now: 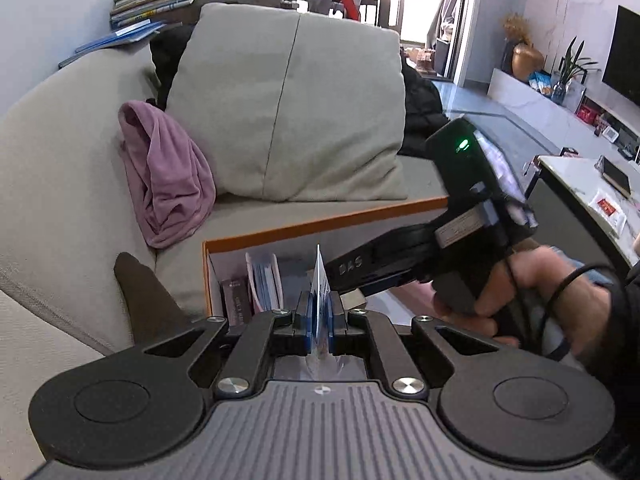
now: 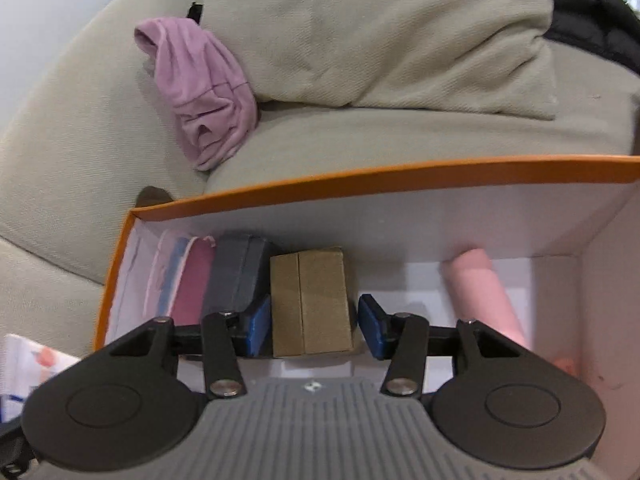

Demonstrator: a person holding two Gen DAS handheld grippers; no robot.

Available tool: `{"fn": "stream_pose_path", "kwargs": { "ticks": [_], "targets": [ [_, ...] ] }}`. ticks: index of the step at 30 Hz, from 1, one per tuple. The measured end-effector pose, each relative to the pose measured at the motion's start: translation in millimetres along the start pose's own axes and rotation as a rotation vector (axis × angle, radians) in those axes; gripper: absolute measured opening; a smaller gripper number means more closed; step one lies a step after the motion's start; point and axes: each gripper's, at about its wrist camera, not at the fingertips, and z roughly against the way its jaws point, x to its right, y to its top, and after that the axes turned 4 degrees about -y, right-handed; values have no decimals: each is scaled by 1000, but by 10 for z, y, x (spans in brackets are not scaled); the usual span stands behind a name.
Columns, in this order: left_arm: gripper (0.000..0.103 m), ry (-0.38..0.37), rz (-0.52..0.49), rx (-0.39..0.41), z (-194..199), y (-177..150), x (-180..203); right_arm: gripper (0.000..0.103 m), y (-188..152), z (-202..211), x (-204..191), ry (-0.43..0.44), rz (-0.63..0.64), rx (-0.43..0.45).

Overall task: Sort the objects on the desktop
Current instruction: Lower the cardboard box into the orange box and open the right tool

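Observation:
An orange-rimmed white box [image 2: 360,178] sits by the sofa; it also shows in the left wrist view [image 1: 320,222]. My left gripper [image 1: 319,320] is shut on a thin white-and-blue packet [image 1: 320,280], held upright near the box's left end. My right gripper [image 2: 314,326] is inside the box, open, its blue pads either side of a tan cardboard box [image 2: 310,300]; the right pad stands clear of it, the left pad is close to it. A dark grey case [image 2: 240,272], a pink booklet [image 2: 192,284] and a pink roll [image 2: 486,292] lie in the box.
A grey sofa [image 1: 60,200] with a large cushion [image 1: 292,100] and a crumpled purple cloth [image 1: 168,176] lies behind the box. A marble table [image 1: 592,196] with small items stands right. The right hand and gripper body [image 1: 460,232] cross over the box.

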Motion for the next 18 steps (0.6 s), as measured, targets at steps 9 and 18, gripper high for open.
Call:
{"fn": "stream_pose_path", "kwargs": {
  "ticks": [9, 18],
  "targets": [
    [7, 19, -28, -23, -14, -14, 17, 52, -88, 321, -187, 0, 298, -52],
    [7, 36, -37, -50, -34, -20, -28, 45, -302, 122, -378, -123, 646, -80]
  ]
}}
